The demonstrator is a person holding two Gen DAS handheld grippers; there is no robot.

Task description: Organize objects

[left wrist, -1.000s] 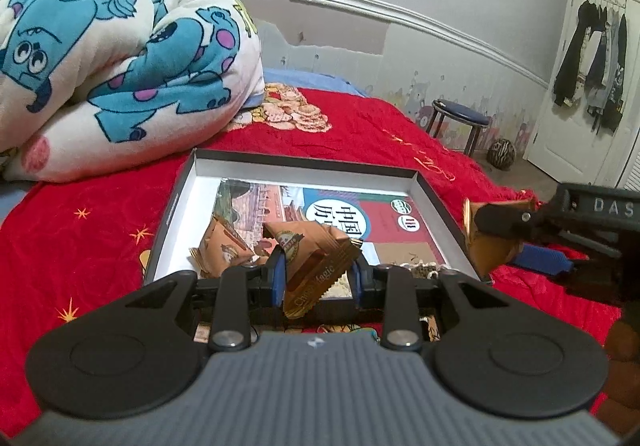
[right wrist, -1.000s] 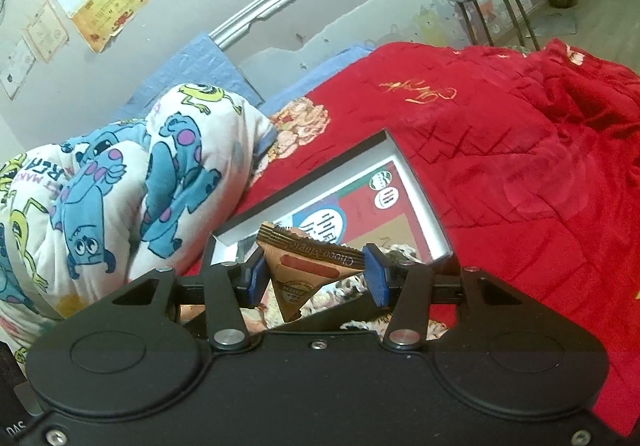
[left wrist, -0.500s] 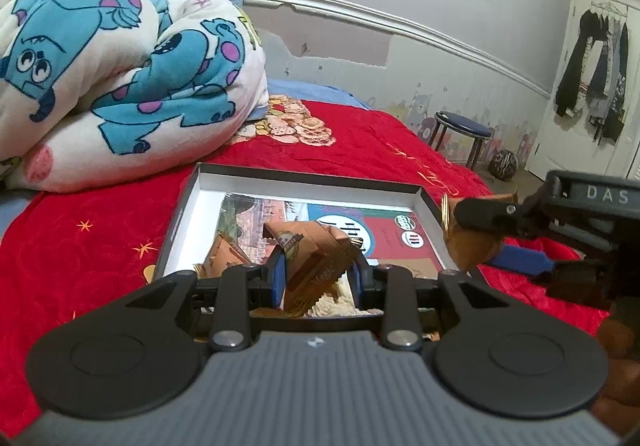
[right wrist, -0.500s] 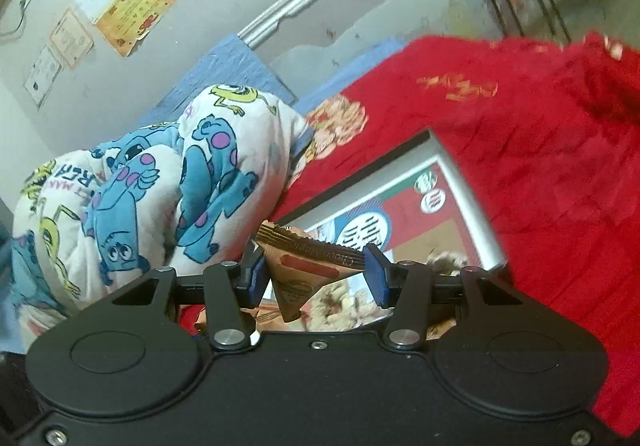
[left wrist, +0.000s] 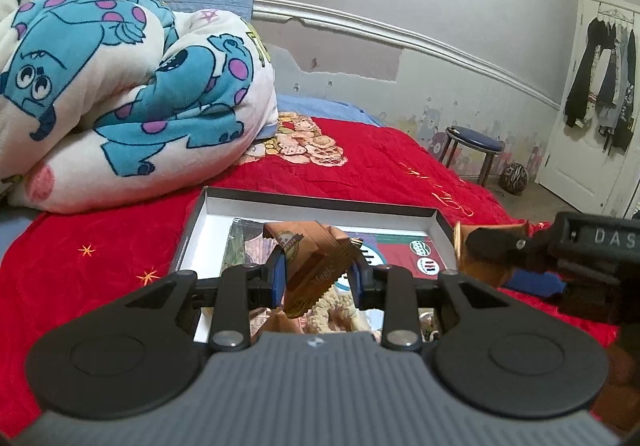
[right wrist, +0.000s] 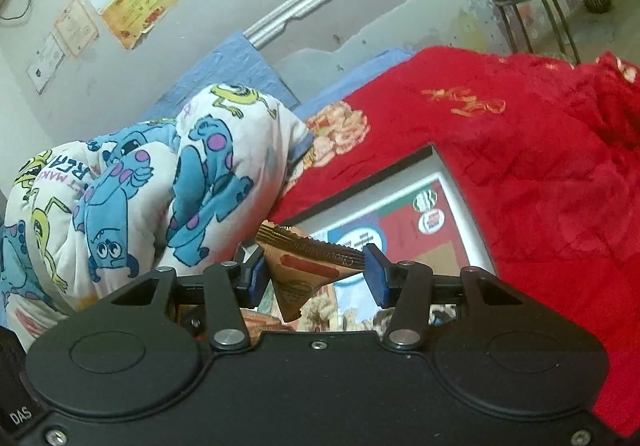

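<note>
One red bedspread (left wrist: 400,166) underneath everything, gold stitching scattered over it. One bundled cartoon-monster blanket (left wrist: 120,86) heaped at the far left, touching the bedspread and close behind the box. One shallow box (left wrist: 320,206), dark-rimmed with white inner walls, flat on the bedspread, printed picture on its floor. One round blue stool (left wrist: 474,138) off by the wall, one dark ball (left wrist: 515,178) on the floor beside it. One door (left wrist: 588,106) hung with dark clothing at far right.

Two grippers, one in each hand. Left gripper (left wrist: 319,276) above the near part of the box, blue pads pinching one brown snack packet (left wrist: 316,266), tilted, crimped end hanging down. Right gripper (right wrist: 316,274) just over the box's right rim, seen from the side in the left view (left wrist: 496,258), pads clamped on a second brown snack packet (right wrist: 308,266), held by its top edge with the pointed end drooping.

Two packets in the grips, then. Possibly more wrappers on the box floor behind the fingers, too hidden to count.
</note>
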